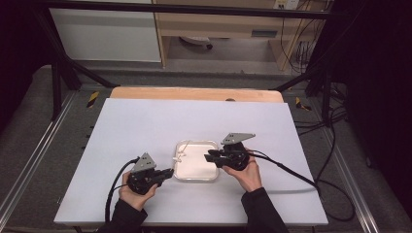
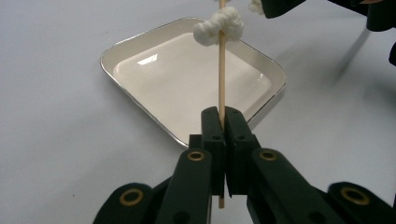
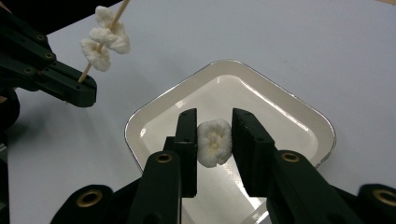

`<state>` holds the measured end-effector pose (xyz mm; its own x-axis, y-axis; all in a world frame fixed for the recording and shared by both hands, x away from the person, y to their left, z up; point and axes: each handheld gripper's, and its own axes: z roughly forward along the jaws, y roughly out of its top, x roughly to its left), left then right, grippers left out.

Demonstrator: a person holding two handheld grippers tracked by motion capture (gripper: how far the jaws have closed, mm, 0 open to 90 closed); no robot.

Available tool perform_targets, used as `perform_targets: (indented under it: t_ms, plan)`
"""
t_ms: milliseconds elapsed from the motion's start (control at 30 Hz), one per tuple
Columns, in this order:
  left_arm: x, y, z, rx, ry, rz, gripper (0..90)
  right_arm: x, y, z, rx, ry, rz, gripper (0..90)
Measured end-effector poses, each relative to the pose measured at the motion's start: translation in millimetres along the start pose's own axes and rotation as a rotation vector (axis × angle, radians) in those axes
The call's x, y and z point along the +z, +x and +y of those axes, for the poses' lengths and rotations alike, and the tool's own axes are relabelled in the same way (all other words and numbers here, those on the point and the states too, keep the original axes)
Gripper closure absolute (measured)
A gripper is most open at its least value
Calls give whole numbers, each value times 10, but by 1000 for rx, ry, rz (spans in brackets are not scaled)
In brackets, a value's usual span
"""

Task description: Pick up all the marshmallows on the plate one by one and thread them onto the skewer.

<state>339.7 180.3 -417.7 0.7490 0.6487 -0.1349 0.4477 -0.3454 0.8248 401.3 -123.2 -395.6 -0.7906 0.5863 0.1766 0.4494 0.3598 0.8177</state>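
A white tray [image 1: 196, 167] sits on the pale table [image 1: 145, 126], between the two hands, with little else near it; beyond the table's far edge are a wooden strip, black frame bars and loose cables on the floor. Nothing stands between the grippers and the tray.

From the high view the skewer [image 1: 180, 154] and its load are tiny and hard to read. In the left gripper view the skewer's [image 2: 222, 70] top runs out of the picture, so only one white puff [image 2: 219, 27] shows whole there. The right gripper view shows two puffs [image 3: 103, 43] threaded on the stick, held up over the table beside the tray.

The left gripper [image 2: 222, 122] has its jaws pressed together on the skewer's lower end, the stick standing upright out of them. The right gripper [image 3: 214, 140] hovers over the tray [image 3: 322, 126] with a single white piece [image 3: 214, 142] clamped between its jaws, which stand partly apart around it, both pads touching its sides.
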Motion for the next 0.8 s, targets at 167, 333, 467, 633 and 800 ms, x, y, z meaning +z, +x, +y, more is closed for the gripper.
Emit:
perform_targets:
  t_ms: [167, 333, 467, 633, 800]
  plan:
    - [2, -9, 1, 1, -1, -3, 880, -92, -15, 9, 12, -28, 12, 728]
    - [7, -16, 1, 5, 2, -6, 880, -179, -24, 27, 21, -52, 21, 728]
    - [10, -20, 1, 6, 0, -8, 880, -238, -26, 44, 26, -66, 26, 729]
    - [13, -27, 2, 7, 0, -11, 880, -303, -29, 68, 32, -79, 30, 730]
    - [12, -31, 3, 10, 0, -13, 880, -364, -31, 92, 39, -98, 35, 732]
